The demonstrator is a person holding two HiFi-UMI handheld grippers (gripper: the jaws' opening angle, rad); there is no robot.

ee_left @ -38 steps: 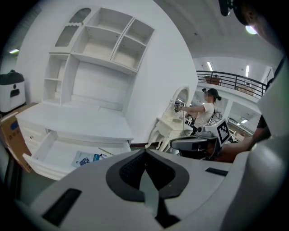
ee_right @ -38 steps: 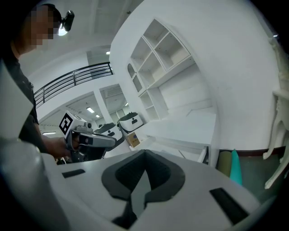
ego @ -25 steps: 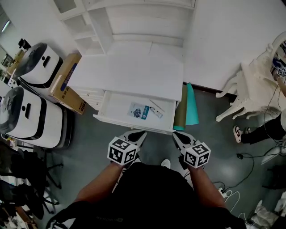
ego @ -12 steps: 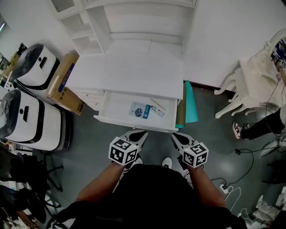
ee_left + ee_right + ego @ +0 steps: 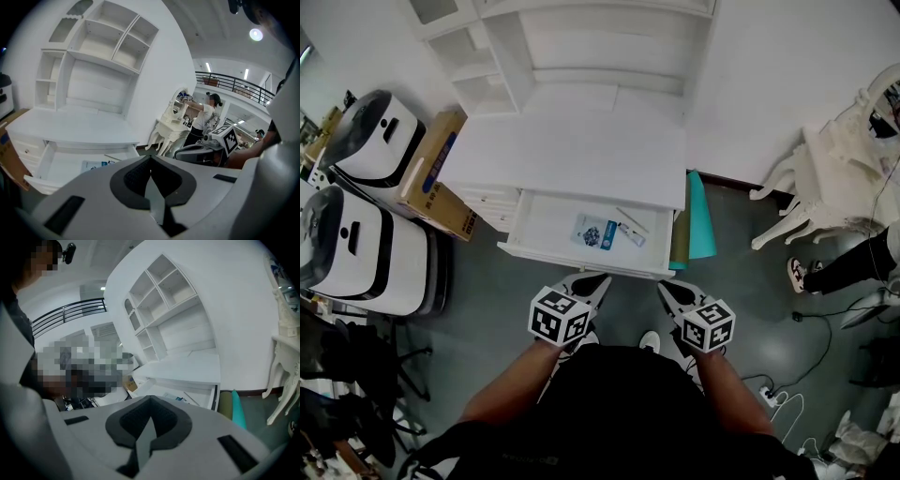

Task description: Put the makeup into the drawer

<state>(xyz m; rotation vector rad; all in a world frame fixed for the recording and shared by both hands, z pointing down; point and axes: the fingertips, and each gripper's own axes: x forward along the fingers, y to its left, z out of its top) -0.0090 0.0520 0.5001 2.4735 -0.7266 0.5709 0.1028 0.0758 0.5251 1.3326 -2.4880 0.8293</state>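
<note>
Just ahead of both grippers, the white drawer (image 5: 572,260) stands pulled open under the desk top (image 5: 572,155), and the makeup already lies in it. A blue-and-white packet (image 5: 595,232) rests flat near the middle of the drawer floor. A small tube (image 5: 629,235) lies just to its right, and a thin stick (image 5: 630,220) lies aslant beyond that.

Your left gripper (image 5: 599,278) has its jaws pressed together with nothing between them, and so does your right gripper (image 5: 665,285). The two gripper views show the pads meeting on empty air.

By the look of it, the putting-in is done, and what remains is likely to push the drawer home.

For that, the drawer front matters. Its long axis runs crosswise to your reach, dipping a little toward your right. Both sets of fingertips sit just short of it, pointing at it. The left gripper faces roughly the middle of the front and the right gripper faces its right end. The left therefore looks better placed for a centred push, or you could use both together to keep the drawer from skewing.
</note>
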